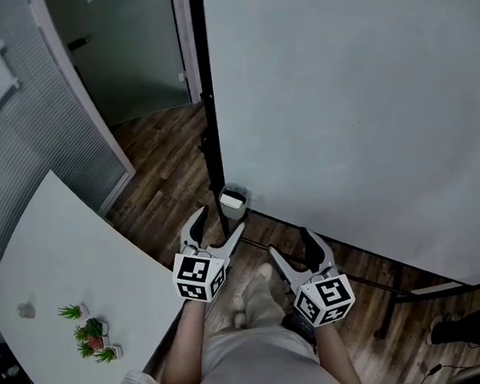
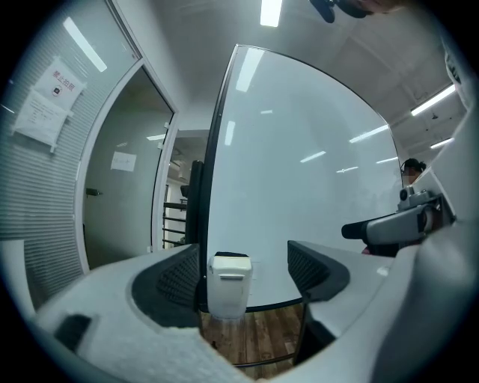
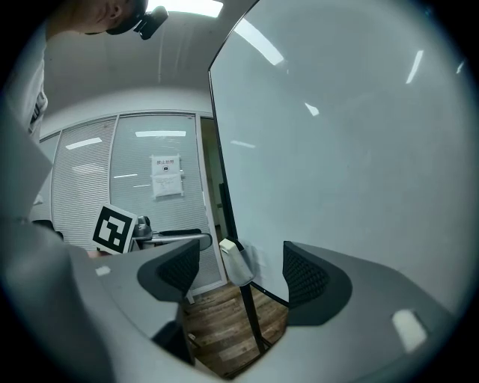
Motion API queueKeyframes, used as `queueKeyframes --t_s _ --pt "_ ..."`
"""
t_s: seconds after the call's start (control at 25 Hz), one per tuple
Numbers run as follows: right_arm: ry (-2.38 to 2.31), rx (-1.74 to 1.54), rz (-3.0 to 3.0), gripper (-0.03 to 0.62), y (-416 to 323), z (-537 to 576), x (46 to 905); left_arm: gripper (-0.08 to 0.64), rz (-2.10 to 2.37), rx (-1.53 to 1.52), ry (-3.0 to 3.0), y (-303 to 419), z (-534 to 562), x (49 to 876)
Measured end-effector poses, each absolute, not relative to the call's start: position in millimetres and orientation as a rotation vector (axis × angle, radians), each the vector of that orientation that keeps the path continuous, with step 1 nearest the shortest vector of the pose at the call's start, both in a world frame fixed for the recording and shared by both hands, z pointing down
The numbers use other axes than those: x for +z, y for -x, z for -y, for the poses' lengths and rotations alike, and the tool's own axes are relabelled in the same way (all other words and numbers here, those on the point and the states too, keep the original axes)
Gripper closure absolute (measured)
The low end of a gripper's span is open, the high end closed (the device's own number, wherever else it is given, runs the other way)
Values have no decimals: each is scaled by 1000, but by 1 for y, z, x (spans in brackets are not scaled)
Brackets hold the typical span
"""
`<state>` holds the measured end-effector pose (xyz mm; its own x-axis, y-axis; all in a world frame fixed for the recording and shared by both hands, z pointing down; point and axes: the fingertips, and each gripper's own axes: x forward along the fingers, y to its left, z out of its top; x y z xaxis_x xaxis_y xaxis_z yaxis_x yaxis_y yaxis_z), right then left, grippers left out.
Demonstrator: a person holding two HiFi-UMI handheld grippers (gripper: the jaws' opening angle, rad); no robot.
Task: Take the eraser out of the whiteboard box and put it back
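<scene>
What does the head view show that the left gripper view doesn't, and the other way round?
Only the head view shows the white table with little potted plants on it. Only the left gripper view shows the ceiling light overhead. Both show the whiteboard, the white box at its lower corner, and the wooden floor below.

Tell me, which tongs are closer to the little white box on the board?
The left tongs: their tips are just short of the white box at the whiteboard's bottom corner; the right tongs sit farther away.
</scene>
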<state>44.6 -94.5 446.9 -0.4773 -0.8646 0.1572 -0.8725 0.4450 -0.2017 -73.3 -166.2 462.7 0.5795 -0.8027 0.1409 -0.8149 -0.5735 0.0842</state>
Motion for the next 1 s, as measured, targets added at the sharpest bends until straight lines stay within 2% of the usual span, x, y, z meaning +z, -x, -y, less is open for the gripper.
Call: queueKeyframes --t_s 1.0 --pt "-1564 485 2643 247 -47 136 467 215 1371 206 -2673 58 211 485"
